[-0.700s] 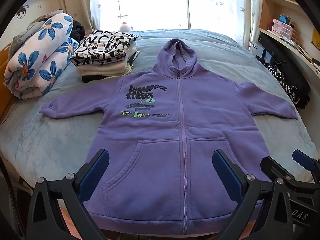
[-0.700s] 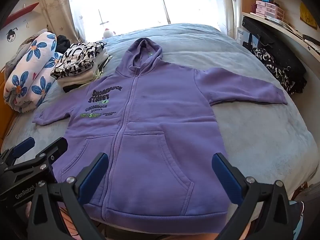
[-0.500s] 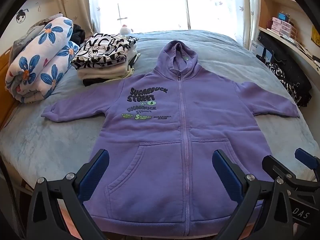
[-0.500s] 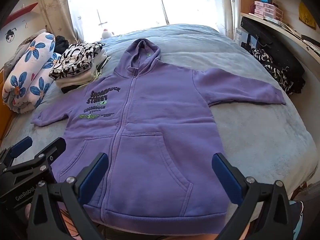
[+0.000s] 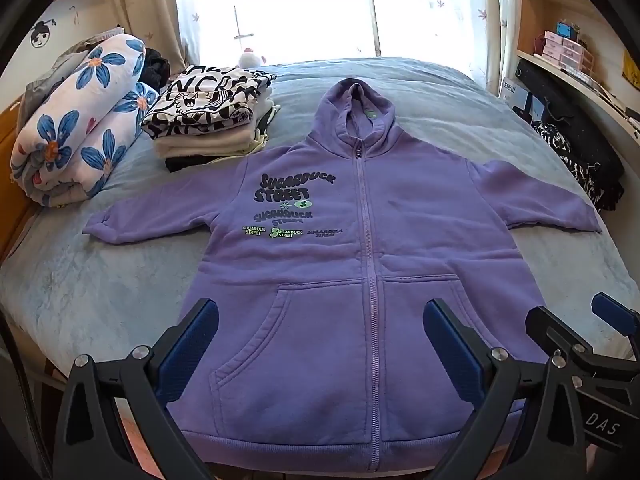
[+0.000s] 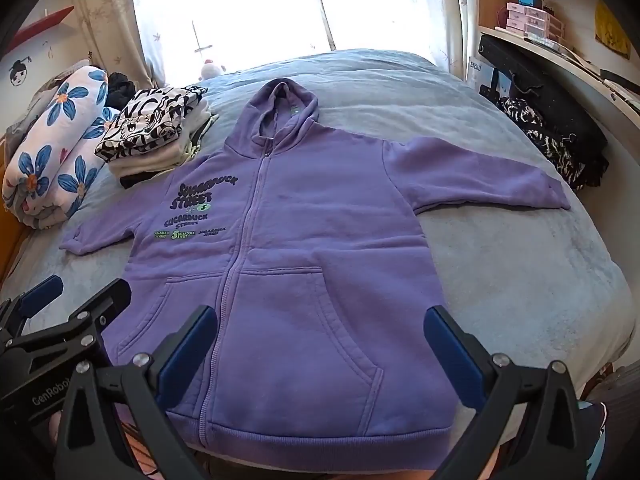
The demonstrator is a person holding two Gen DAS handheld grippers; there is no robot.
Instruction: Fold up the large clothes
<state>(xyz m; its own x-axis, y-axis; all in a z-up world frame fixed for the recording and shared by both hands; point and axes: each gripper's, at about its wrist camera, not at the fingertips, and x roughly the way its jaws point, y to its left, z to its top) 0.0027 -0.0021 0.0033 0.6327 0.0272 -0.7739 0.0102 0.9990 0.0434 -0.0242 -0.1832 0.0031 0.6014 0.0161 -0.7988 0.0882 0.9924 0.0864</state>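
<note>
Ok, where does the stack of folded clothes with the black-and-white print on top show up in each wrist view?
Left wrist: the stack of folded clothes sits upper left of centre, beyond the purple hoodie's printed-side sleeve.
Right wrist: the stack sits further left, upper left of the picture, again beyond that sleeve.
Shared landmark: the rolled floral blanket lies just left of the stack in both.
</note>
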